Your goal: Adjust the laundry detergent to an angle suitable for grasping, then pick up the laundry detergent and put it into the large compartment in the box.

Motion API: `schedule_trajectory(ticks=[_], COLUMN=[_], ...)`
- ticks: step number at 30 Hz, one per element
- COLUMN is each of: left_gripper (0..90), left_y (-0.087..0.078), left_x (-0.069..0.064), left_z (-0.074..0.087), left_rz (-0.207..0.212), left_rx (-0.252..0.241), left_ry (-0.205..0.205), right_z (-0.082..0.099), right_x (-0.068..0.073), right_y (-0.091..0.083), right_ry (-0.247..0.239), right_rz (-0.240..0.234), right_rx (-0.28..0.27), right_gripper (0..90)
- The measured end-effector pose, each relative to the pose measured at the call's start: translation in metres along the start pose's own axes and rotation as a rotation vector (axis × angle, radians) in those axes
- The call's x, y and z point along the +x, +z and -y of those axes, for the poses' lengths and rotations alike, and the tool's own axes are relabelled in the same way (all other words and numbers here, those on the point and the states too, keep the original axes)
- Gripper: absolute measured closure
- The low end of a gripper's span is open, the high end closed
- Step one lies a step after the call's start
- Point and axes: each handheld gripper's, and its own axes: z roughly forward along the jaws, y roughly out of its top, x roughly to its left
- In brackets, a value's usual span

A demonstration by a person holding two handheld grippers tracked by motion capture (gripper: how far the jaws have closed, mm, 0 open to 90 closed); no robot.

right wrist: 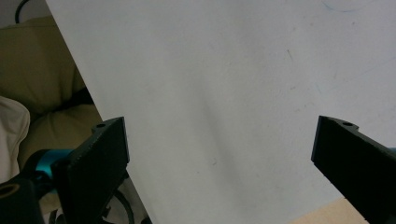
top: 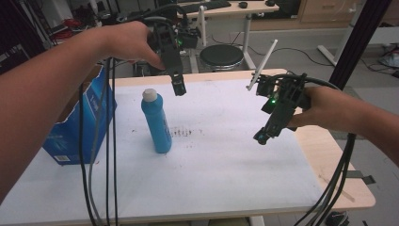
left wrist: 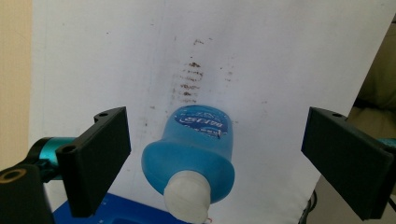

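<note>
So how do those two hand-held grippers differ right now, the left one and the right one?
The left gripper hangs above the upright blue bottle, near its white cap; the right gripper hangs over bare white table cover. The left gripper points almost straight down, while the right gripper slants down toward the table's middle. Both are open and hold nothing.

- Left gripper (top: 178, 87): black frame, flat black jaws with a screw hole near each tip, teal collar at lower left.
- Right gripper (top: 262, 137): black, green light glowing.
- Dark cables (top: 96, 155) trail from both.
- Bare forearms, no sleeves.
</note>
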Motion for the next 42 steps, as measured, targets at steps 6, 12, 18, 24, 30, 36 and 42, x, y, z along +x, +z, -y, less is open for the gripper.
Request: schedule_trajectory(ticks=[6,12,18,24,30,36,42], left_gripper=[8.1,8.1,8.0,8.0,8.0,8.1,8.1], left_y=[0.003,-0.001,0.001,0.003,0.001,-0.002,-0.002], left_x=[-0.003,-0.004,-0.002,-0.001,-0.001,0.002,0.002], left_z=[-0.001,0.001,0.006,0.009,0.007,0.01,0.014], left_rz=[-0.005,-0.019,-0.032,-0.031,-0.04,-0.043,-0.045], left_rx=[0.012,0.0,-0.002,0.011,0.02,0.023,0.045], left_ry=[-0.005,-0.086,-0.227,-0.366,-0.449,-0.55,-0.639], right_z=[-0.001,-0.001,-0.001,0.001,0.002,-0.001,-0.001], right_x=[0.002,0.003,0.004,0.003,0.002,0.001,0.001], right_y=[0.001,0.0,-0.001,-0.003,-0.002,-0.001,-0.001], right_ry=[-0.008,-0.01,-0.008,-0.003,-0.01,-0.026,-0.032], right_rz=[0.001,0.005,0.008,0.008,0.006,0.0,-0.001], right_rx=[-0.003,-0.006,-0.011,-0.022,-0.026,-0.028,-0.029], right_gripper=[3.2,3.1,3.2,3.2,3.2,3.2,3.2])
